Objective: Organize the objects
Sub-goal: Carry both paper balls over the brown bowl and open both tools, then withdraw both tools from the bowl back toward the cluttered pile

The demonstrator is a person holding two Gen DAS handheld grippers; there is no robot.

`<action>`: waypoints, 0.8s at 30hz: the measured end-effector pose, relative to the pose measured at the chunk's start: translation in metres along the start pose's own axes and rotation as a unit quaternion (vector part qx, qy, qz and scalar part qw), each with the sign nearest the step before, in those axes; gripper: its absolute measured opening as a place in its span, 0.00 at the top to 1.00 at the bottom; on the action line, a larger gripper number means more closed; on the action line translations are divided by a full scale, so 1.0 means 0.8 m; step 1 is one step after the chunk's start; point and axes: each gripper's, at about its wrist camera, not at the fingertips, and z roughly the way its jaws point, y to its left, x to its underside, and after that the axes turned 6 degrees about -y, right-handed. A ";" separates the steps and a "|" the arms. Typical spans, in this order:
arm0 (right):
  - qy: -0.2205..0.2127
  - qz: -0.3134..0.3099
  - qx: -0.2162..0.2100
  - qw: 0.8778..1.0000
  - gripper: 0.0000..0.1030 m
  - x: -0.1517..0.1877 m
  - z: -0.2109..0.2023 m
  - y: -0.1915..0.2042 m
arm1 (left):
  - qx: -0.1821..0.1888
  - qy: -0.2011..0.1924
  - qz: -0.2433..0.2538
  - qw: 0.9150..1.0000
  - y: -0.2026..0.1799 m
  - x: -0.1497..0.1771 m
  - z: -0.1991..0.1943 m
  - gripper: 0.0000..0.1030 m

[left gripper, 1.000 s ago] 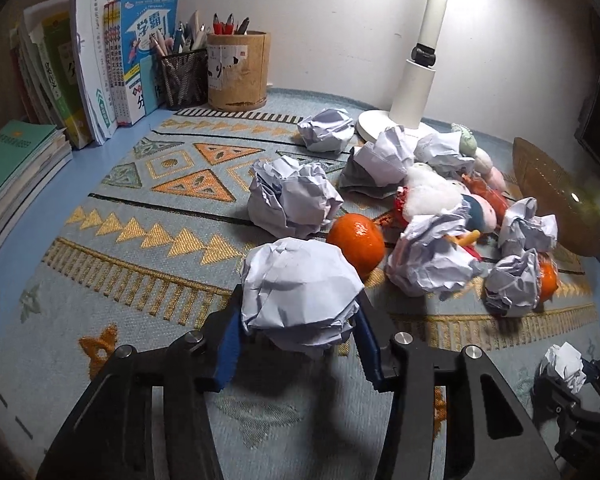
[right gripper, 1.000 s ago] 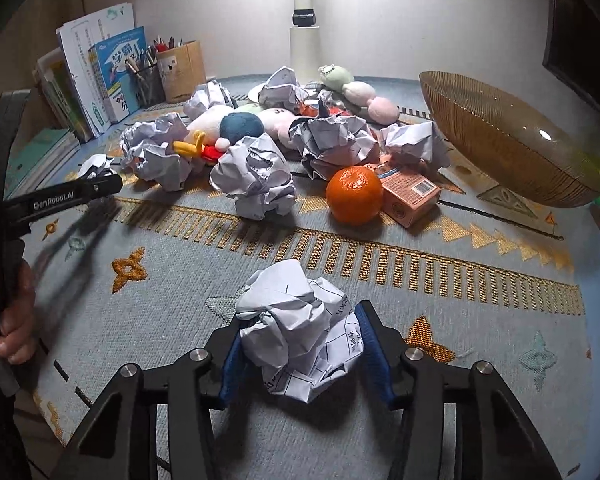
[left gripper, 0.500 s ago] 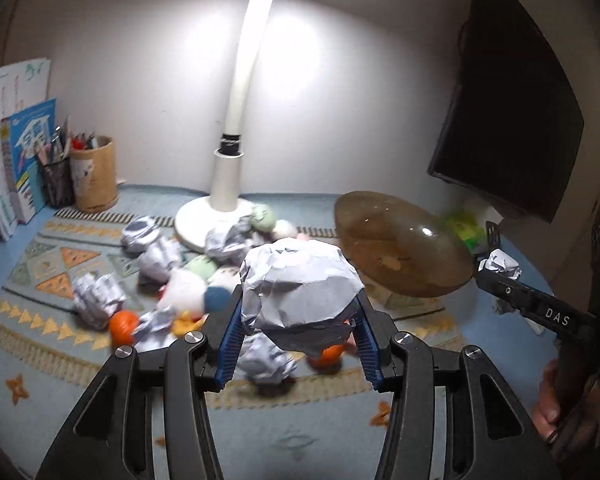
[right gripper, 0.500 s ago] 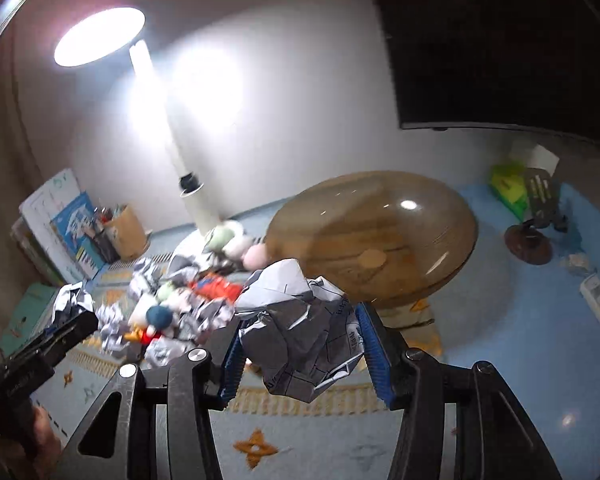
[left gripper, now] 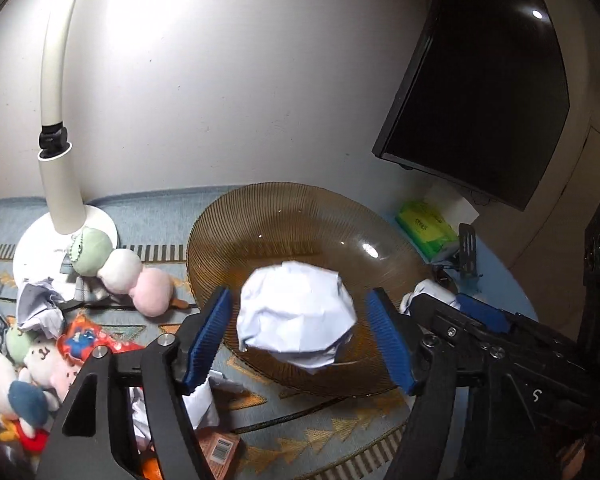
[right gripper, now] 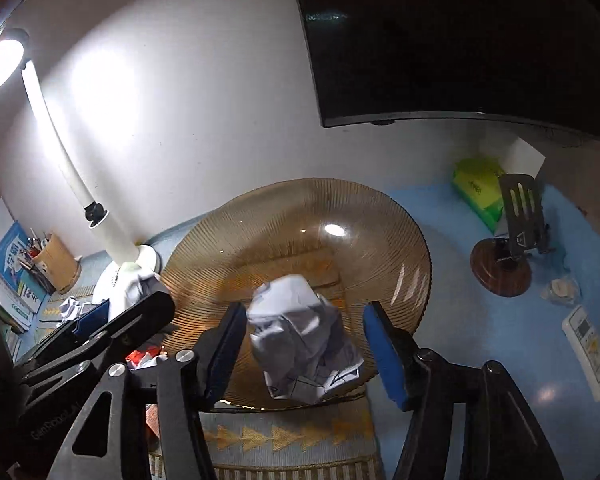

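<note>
Midway through the tidy-up, both sets of jaws are opening over the ribbed amber glass bowl [left gripper: 260, 224]. The left gripper [left gripper: 300, 338] lets go a crumpled white paper ball [left gripper: 296, 312]; the right gripper [right gripper: 304, 346] frees a printed paper wad [right gripper: 304, 344], pads apparently clear of each. Neither roundish lump has a long axis. Left on the patterned surface [left gripper: 320, 436]: plush toys [left gripper: 116, 268], more paper.

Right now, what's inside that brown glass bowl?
Seen from the right wrist, the brown glass bowl shows only bare ribbed glass. A crumpled paper ball sits between the right gripper and its opening jaws, pads clear of it, covering the bowl's near part.
</note>
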 end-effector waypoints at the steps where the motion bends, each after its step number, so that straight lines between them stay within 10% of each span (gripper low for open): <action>1: -0.005 0.003 -0.001 1.000 0.35 0.002 -0.004 -0.004 | 0.002 0.002 -0.010 1.000 0.006 0.002 -0.003 0.28; 12: -0.083 -0.033 -0.092 0.992 0.29 0.046 -0.109 0.066 | -0.045 -0.110 -0.040 0.992 0.075 0.042 -0.193 0.28; 15: -0.156 -0.058 -0.135 0.977 0.29 0.062 -0.150 0.118 | -0.086 -0.154 -0.021 0.984 0.095 0.050 -0.254 0.00; 17: -0.188 -0.079 -0.167 0.965 0.25 0.082 -0.164 0.152 | -0.134 -0.190 -0.005 0.973 0.110 0.063 -0.290 0.00; 24: -0.073 -0.125 -0.136 0.980 0.08 0.163 -0.065 0.232 | -0.259 -0.136 -0.041 0.955 0.231 0.112 -0.295 0.01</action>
